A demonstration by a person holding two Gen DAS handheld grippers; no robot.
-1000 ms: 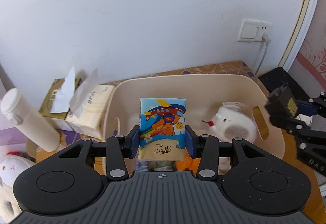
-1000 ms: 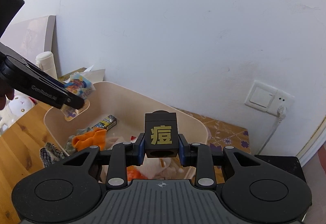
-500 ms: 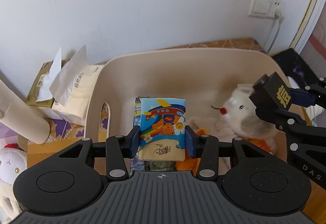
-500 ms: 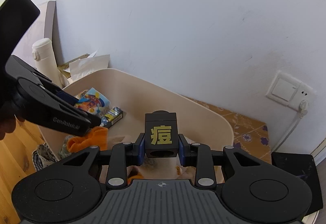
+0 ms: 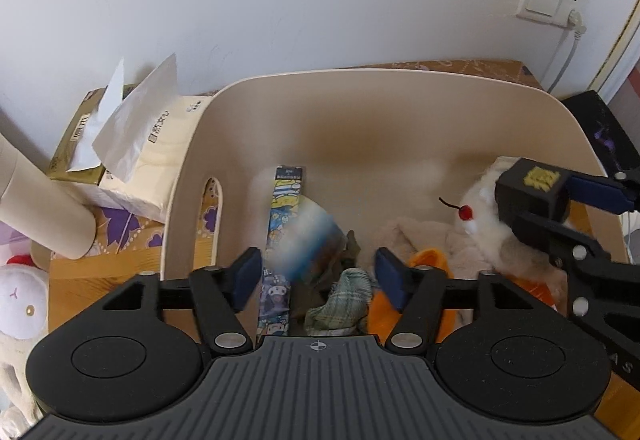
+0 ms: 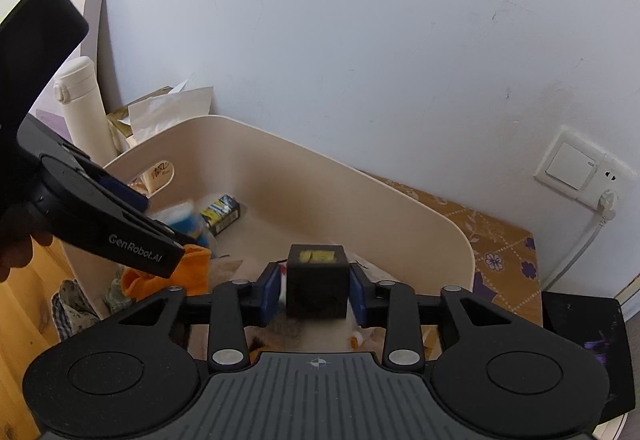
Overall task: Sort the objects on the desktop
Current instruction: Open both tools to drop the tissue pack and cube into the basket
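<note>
1. The step in hand looks like the drop-off into the beige bin (image 5: 400, 108). The left gripper (image 5: 316, 272) has its fingers spread apart, and the cartoon tissue pack (image 5: 306, 240) is a blur between and beyond them, low centre of the left view, seemingly falling free.
2. The right gripper (image 6: 314, 290) has its pads parted too; the black cube (image 6: 318, 280) sits between them with slim gaps on both sides, blurred, over the plush toy (image 5: 476, 208) at the bin's right.
3. Next, I judge, both grippers should lift clear of the bin and go for whatever remains outside it.
4. Half a second ago both grippers were clamped tight, the pack sharp and upright and the cube's gold character facing the camera; now both are released and the bin fills more of each frame.
</note>
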